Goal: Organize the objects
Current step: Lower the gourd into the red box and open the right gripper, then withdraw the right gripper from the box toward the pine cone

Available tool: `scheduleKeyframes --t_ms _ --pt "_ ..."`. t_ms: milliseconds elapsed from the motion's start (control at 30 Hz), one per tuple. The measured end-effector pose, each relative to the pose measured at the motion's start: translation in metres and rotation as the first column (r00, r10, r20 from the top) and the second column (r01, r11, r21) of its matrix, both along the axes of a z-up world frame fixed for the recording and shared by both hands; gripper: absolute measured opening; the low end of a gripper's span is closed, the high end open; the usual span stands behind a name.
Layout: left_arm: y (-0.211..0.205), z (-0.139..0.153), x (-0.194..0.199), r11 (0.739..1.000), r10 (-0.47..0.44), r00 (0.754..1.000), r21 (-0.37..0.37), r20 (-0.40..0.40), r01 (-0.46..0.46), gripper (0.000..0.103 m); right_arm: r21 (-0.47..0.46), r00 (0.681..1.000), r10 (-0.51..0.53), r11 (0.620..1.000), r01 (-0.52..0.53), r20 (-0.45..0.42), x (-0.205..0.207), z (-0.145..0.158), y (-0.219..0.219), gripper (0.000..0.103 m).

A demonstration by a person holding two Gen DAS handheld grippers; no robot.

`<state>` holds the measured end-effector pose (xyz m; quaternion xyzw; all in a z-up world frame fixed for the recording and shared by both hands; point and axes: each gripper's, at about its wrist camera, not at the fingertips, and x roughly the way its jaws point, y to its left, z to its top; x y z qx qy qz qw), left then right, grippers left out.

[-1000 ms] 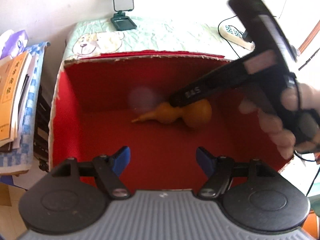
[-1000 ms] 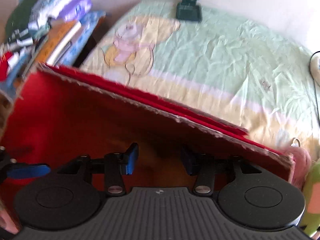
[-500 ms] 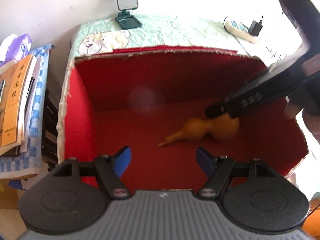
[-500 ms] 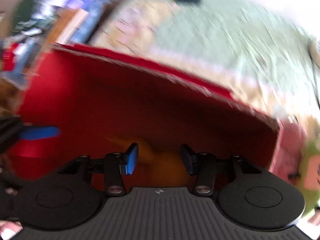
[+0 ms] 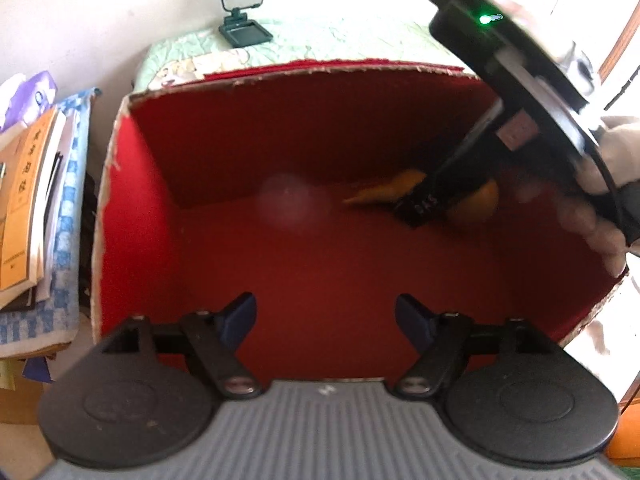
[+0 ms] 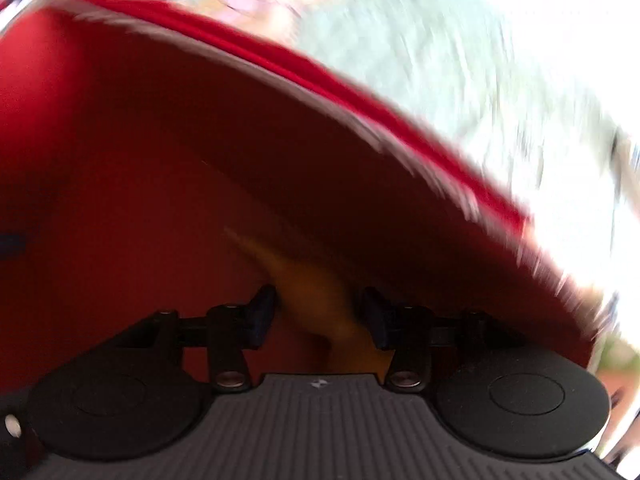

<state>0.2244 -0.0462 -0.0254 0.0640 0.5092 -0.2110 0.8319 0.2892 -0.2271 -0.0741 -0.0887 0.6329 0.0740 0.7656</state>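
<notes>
An orange gourd (image 5: 400, 188) lies inside a red-lined cardboard box (image 5: 168, 152), toward its back right. In the blurred right wrist view the gourd (image 6: 316, 300) sits between my right gripper's fingers, and that gripper (image 6: 318, 312) is shut on it. The right gripper also shows in the left wrist view (image 5: 424, 208), reaching down into the box over the gourd. My left gripper (image 5: 325, 318) is open and empty above the box's near edge.
A stack of books and papers (image 5: 32, 200) stands left of the box. A pale green quilt (image 5: 320, 40) lies behind it with a small dark green stand (image 5: 242, 12). The box's torn front-right rim (image 5: 600, 300) is close.
The right gripper has swung inside the box with the gourd, from the middle toward the back right. The left gripper has stayed open and has drawn closer to the box.
</notes>
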Motion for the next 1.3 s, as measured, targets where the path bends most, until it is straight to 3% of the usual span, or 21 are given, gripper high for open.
scheduleKeyframes --t_ms 67,133,200,267,367,400,500,567,633,700,800,933,1000,1300 --pt "0.002 0.003 -0.001 1.000 0.009 1.000 -0.010 0.009 -0.009 0.078 0.112 0.984 -0.165 0.979 0.172 -0.073 0.005 0.000 -0.023 0.044" --pt "0.003 0.005 -0.001 1.000 0.013 1.000 -0.019 0.003 -0.013 0.078 0.210 0.953 -0.280 0.931 0.299 -0.118 0.006 0.005 -0.038 0.043" --pt "0.001 0.006 -0.001 1.000 0.018 1.000 -0.020 0.002 -0.018 0.078 0.235 0.906 -0.392 0.876 0.421 -0.159 0.004 0.009 -0.047 0.043" --pt "-0.002 0.007 -0.001 1.000 0.020 1.000 -0.013 0.010 -0.020 0.078 0.245 0.873 -0.465 0.838 0.487 -0.145 -0.002 0.018 -0.050 0.043" --pt "-0.006 0.010 -0.003 1.000 0.019 1.000 -0.019 0.019 -0.018 0.081 0.168 0.909 -0.415 0.894 0.415 -0.036 -0.008 0.034 -0.036 0.053" --pt "-0.007 0.011 -0.003 1.000 0.021 1.000 -0.017 0.021 -0.021 0.081 0.174 0.913 -0.407 0.898 0.405 -0.025 -0.010 0.038 -0.035 0.052" --pt "-0.010 0.015 -0.006 0.999 0.039 0.999 -0.006 0.028 -0.038 0.081 0.245 0.903 -0.431 0.875 0.418 -0.003 -0.018 0.053 -0.037 0.055" --pt "-0.013 0.017 -0.004 0.998 0.055 0.998 0.009 0.027 -0.055 0.081 0.329 0.915 -0.402 0.869 0.368 0.037 -0.019 0.064 -0.035 0.053" --pt "-0.016 0.017 -0.003 0.997 0.068 0.997 0.022 0.027 -0.069 0.081 0.394 0.928 -0.371 0.858 0.329 0.032 -0.039 0.057 -0.049 0.051" --pt "-0.020 0.016 0.001 0.996 0.086 0.996 0.037 0.020 -0.087 0.081 0.450 0.944 -0.331 0.841 0.300 -0.010 -0.028 0.045 -0.053 0.047" --pt "-0.027 0.015 0.002 0.990 0.114 0.993 0.083 0.032 -0.116 0.081 0.431 0.931 -0.362 0.834 0.344 -0.044 -0.030 0.036 -0.052 0.034" --pt "-0.033 0.015 -0.001 0.981 0.140 0.989 0.125 0.049 -0.146 0.081 0.397 0.922 -0.387 0.848 0.351 0.013 -0.049 0.047 -0.057 0.033" --pt "-0.036 0.014 -0.001 0.978 0.150 0.987 0.138 0.052 -0.156 0.082 0.383 0.923 -0.381 0.862 0.333 0.054 -0.055 0.055 -0.053 0.039" --pt "-0.047 0.016 -0.008 0.961 0.187 0.979 0.193 0.075 -0.198 0.082 0.419 0.917 -0.351 0.873 0.248 0.189 -0.087 0.059 -0.057 0.037"
